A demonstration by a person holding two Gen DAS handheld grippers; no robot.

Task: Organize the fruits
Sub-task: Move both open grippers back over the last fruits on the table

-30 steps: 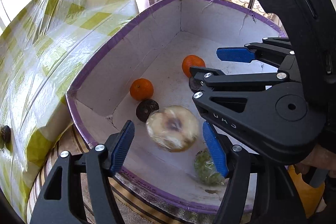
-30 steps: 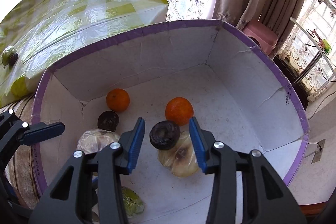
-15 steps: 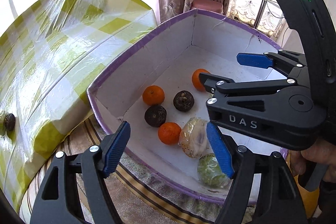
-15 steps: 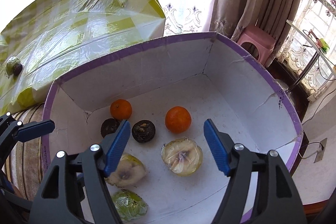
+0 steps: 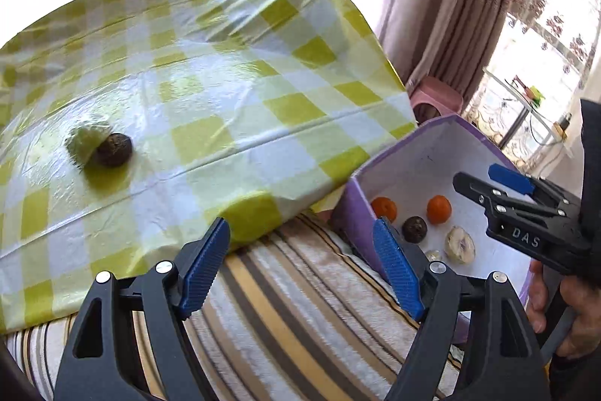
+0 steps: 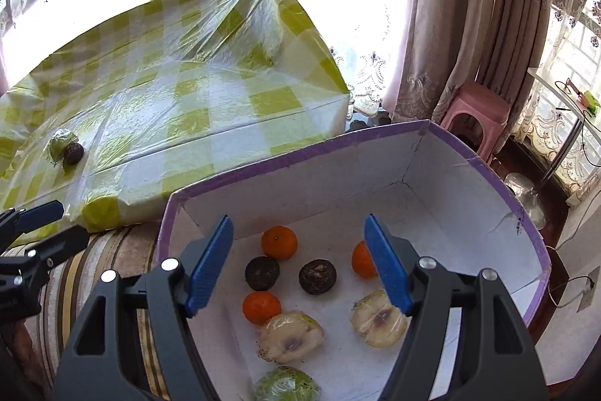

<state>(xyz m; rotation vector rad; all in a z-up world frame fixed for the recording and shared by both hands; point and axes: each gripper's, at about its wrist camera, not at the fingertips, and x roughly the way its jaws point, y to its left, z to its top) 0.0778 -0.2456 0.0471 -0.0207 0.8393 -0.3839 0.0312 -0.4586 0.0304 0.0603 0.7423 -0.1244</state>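
A bright window with lace and heavy brown curtains backs the scene, with a pink plastic stool (image 6: 475,108) beneath them. In front lies a tabletop under a yellow-and-white checked plastic cloth (image 5: 210,93), and beside it a striped brown and cream blanket (image 5: 300,307) carries a white cardboard box with a purple rim (image 6: 484,171).

Most of the fruit is already in the box. The right wrist view shows three small orange tangerines (image 6: 279,242), two dark brown wrinkled round fruits (image 6: 317,276), two pale halved fruits wrapped in clear film (image 6: 378,319) and a green wrapped fruit (image 6: 287,384) at the near edge, all lying loose on the box floor.

Two pieces look left to collect: a dark brown round fruit (image 5: 112,149) touching a green film-wrapped fruit (image 5: 84,143), together on the tabletop well apart from the box.

The left tool (image 5: 300,265) hangs over the blanket between tabletop and box, its blue pads spreading wider with nothing between them. The right tool (image 6: 298,260) hovers above the box, pads apart and empty.

By my judgement the job is near its end, with just that pair on the cloth to fetch.
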